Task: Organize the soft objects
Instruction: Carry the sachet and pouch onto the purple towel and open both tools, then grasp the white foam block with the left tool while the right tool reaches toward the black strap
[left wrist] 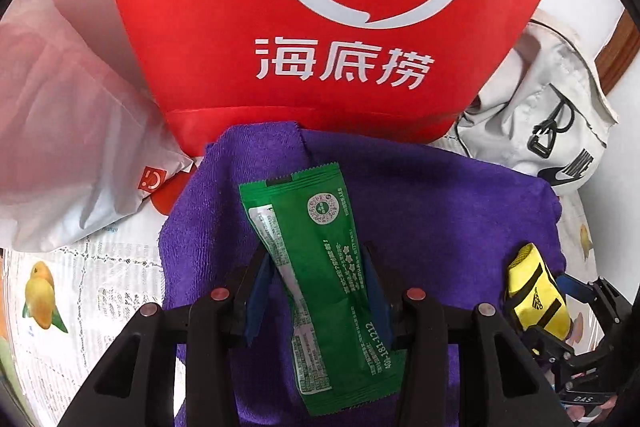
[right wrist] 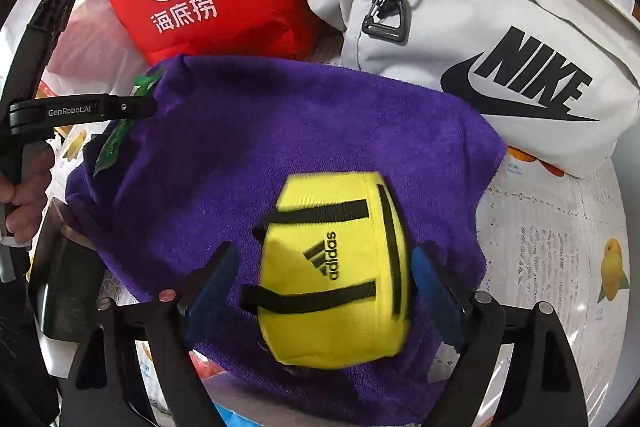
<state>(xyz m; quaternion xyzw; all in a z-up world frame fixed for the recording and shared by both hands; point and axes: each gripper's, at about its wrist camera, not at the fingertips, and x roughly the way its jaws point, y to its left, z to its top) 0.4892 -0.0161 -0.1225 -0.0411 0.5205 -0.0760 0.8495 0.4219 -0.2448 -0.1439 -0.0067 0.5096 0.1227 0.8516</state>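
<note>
Purple terry towel (left wrist: 400, 195) lies spread over the fruit-print tablecloth (left wrist: 80, 267), and both items I am working sit above it. Furthest left in the left wrist view slumps a white plastic bag (left wrist: 60, 147); next comes the red Haidilao bag (left wrist: 320, 27), standing behind the towel. My left gripper (left wrist: 316, 291) is clamped on a green snack sachet (left wrist: 316, 267), blue pads pressing its long edges about mid-length. I judge the sachet light, thin and slick, likely to buckle or slide, so a hold across the middle suits it. Further right, my right gripper (right wrist: 324, 291) has its jaws spread wide around a yellow Adidas pouch (right wrist: 336, 283); I see a gap on the left pad, and the right pad sits close, so I read it as not gripping. The pouch rests on the towel. It looks soft and squashy, easy to pinch across its body. Rightmost lies a grey Nike bag (right wrist: 480, 27), just beyond the towel's edge.
</note>
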